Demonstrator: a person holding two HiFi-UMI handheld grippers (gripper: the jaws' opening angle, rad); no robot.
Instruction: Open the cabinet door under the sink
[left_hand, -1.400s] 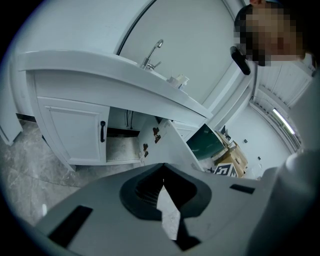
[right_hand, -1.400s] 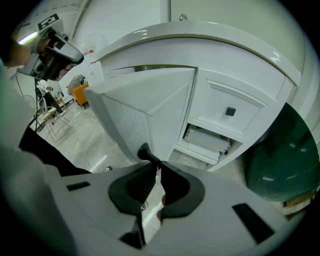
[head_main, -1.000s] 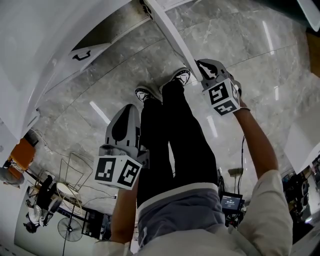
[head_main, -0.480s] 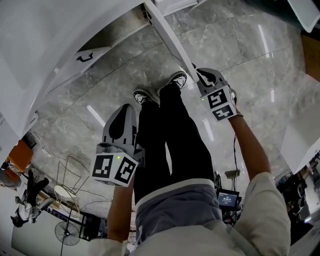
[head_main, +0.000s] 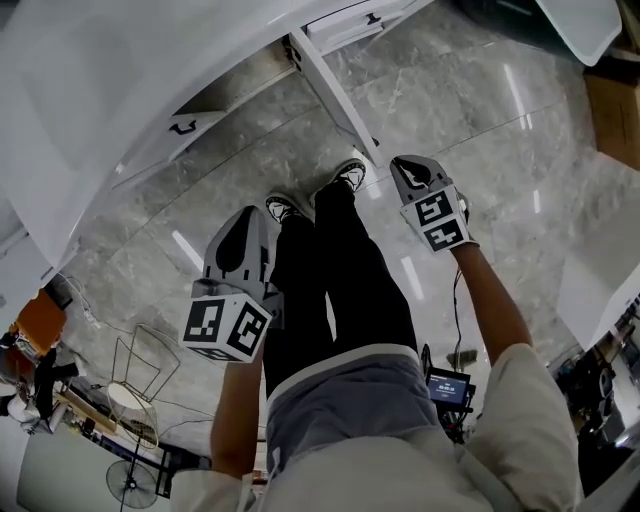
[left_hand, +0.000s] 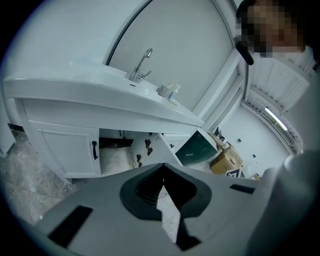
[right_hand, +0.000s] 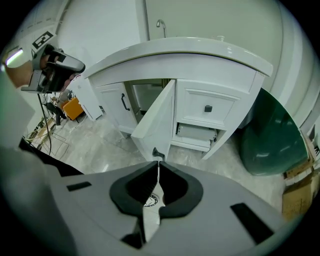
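Right gripper view: cabinet door (right_hand: 156, 117) centre frame, swung open; right gripper (right_hand: 158, 164) withdrawn from it, clenched empty; left gripper (left_hand: 163, 169) likewise.

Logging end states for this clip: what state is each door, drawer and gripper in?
Cabinet door under the sink: open, swung outward.
Neighbouring cabinet door: shut.
Drawer: shut.
Left gripper: shut, empty.
Right gripper: shut, empty, tips just short of the open door's handle.
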